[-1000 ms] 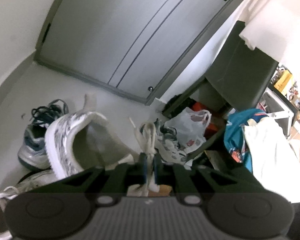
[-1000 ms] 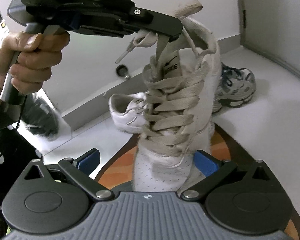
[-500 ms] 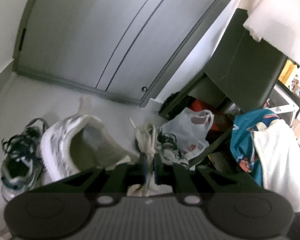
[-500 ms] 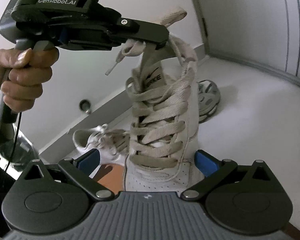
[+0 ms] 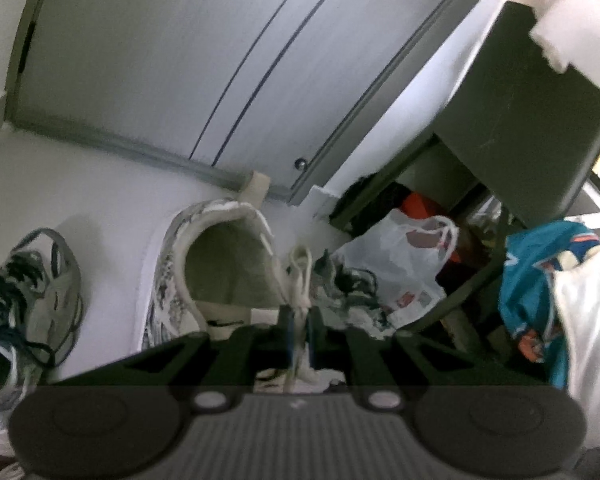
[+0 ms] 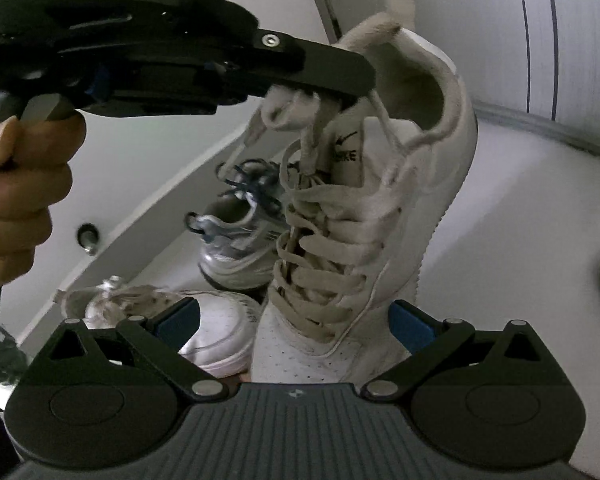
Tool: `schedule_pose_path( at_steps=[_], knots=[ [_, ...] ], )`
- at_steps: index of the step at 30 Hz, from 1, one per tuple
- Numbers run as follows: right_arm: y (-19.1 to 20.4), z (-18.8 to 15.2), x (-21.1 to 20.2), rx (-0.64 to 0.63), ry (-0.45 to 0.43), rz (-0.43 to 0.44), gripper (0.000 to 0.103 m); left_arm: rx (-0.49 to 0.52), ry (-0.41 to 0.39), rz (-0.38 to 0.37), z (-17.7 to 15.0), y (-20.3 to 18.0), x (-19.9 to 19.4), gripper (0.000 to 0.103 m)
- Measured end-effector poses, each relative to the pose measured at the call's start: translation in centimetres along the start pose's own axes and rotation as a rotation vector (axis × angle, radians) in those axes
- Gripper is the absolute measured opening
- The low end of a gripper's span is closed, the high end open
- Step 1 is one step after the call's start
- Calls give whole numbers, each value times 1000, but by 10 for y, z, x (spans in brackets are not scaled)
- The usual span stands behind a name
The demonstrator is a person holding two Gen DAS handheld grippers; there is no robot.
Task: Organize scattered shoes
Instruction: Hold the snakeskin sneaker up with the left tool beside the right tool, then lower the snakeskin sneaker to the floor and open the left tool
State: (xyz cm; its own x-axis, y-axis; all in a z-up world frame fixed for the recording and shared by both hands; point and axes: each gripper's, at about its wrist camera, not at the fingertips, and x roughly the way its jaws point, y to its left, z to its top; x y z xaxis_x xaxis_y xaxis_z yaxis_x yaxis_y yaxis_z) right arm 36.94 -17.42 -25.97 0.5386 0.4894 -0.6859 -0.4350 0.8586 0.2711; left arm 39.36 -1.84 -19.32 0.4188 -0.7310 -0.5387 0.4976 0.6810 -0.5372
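Above the pale floor [image 6: 520,216] by the grey door, the white sneaker [image 6: 380,216] dangles light and floppy, left gripper [image 5: 299,320] pinched shut on its laces, right gripper's [image 6: 296,320] fingers open beside its toe.

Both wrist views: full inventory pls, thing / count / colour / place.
white sneaker: 1, white with beige laces, hanging by its laces between both grippers
grey running shoes: 2, grey with dark laces, on the floor by the wall
second white sneaker: 1, white, on the floor lower left
plastic bag: 1, white, by the dark shelf
teal cloth: 1, teal and orange, right
door: 1, grey, behind
left gripper: black, shut on laces
right gripper: black, blue pads either side of the toe
hand: 1, on the left gripper's handle
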Motion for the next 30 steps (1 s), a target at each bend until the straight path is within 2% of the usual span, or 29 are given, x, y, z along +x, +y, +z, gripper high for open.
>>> schedule_pose_path(
  at_steps=[7,17,23,30],
  knots=[
    [-14,1,19,41,2,-4,102,-23,4,-2,6,11,27,6],
    [-39,-2,46,143,39,-68,102,-54,26,58,5,35,70,6],
    [-47,-8,55,182,55,-79,100,-54,33,56,1,36,81,6],
    [-54,-7,60,203,49,-89,94,-45,17,103,0,43,84,7]
  ],
)
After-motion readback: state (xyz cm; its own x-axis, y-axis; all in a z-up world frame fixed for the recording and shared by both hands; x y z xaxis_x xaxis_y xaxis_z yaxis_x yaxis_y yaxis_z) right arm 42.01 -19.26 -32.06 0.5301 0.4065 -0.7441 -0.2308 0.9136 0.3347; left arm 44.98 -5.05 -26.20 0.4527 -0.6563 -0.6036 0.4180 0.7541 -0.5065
